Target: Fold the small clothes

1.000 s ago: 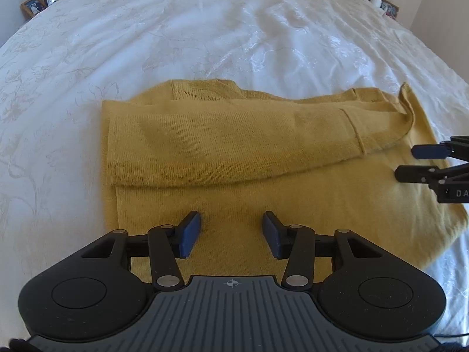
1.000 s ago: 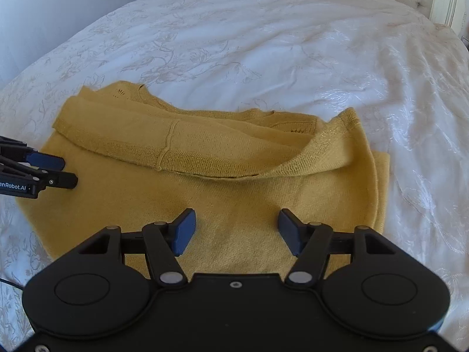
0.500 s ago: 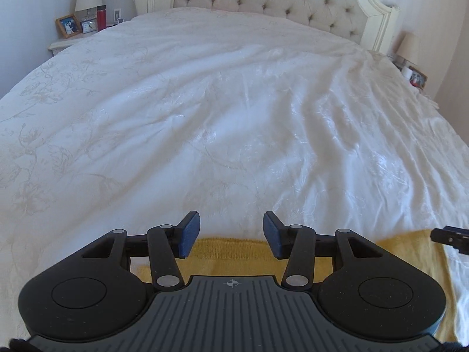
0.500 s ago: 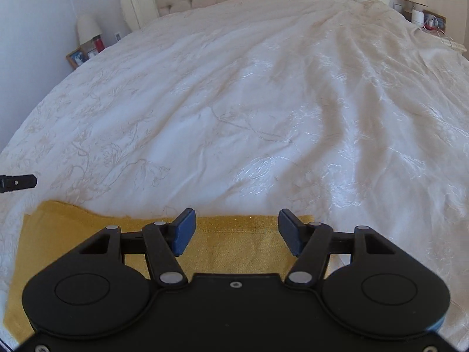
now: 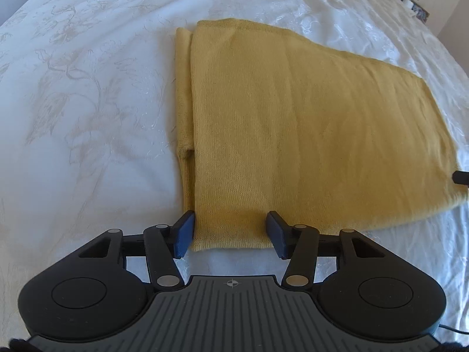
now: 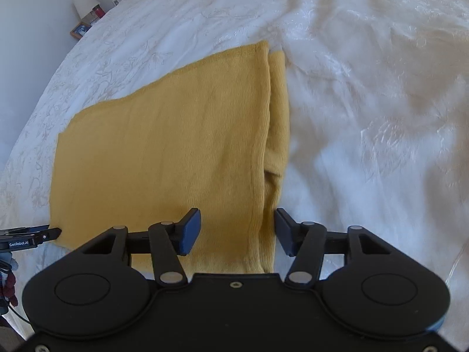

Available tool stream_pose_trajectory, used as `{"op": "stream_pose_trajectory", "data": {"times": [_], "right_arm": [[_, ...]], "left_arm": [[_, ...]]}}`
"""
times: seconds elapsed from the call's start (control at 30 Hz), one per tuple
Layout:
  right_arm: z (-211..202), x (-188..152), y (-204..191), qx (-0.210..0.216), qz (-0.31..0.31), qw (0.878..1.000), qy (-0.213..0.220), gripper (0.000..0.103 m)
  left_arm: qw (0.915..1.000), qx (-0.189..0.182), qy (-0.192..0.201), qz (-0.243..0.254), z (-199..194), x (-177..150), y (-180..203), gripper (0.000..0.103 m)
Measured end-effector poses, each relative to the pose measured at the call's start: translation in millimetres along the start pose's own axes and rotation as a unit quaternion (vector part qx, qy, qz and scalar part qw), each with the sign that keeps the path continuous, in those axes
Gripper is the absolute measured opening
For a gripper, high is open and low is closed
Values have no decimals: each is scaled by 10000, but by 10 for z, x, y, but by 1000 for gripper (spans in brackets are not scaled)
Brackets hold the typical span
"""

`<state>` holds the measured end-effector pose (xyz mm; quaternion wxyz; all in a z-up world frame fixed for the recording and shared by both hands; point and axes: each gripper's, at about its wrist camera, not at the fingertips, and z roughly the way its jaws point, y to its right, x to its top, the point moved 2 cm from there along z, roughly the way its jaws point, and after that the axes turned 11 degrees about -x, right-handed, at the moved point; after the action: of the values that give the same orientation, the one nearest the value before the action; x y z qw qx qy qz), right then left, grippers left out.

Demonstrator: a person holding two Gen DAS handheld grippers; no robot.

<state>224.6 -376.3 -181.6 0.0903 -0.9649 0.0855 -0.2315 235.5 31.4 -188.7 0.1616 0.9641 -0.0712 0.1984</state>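
A yellow knit sweater [image 5: 307, 123] lies folded into a flat rectangle on the white bedspread [image 5: 88, 88], with a narrower lower layer showing along each side edge. The step in hand looks like the release after laying the fold over, or a regrip on the near corners for another fold. To do it well, both near corners should be handled evenly so the top layer stays square over the one beneath, and any lift should be low so the knit does not slide on the smooth cover. The left hand-held gripper [image 5: 230, 233] sits at the near left corner, its jaws opening, with the sweater's edge lying between them but the pads not pressing on it. The right hand-held gripper [image 6: 237, 231] sits at the near right corner, its jaws closing, cloth between them, not yet pinched as far as can be seen.
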Motion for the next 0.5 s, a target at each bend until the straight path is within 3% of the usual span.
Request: {"op": "stream_pose_trajectory", "data": {"times": [0.2,0.33,0.5], "right_arm": [[-98,-10,57,206,500,9984,187,57],[-65,24,28,258,464,9984,177,54],[-59,10,8,279,445,9985,154,49]], "left_arm": [[9994,-70,331,-108,-107,126,-66,51],[9987,-155,452,-165,-68,232,-43,51],[9989,-255,257,-300,16,192,-41,52]]}}
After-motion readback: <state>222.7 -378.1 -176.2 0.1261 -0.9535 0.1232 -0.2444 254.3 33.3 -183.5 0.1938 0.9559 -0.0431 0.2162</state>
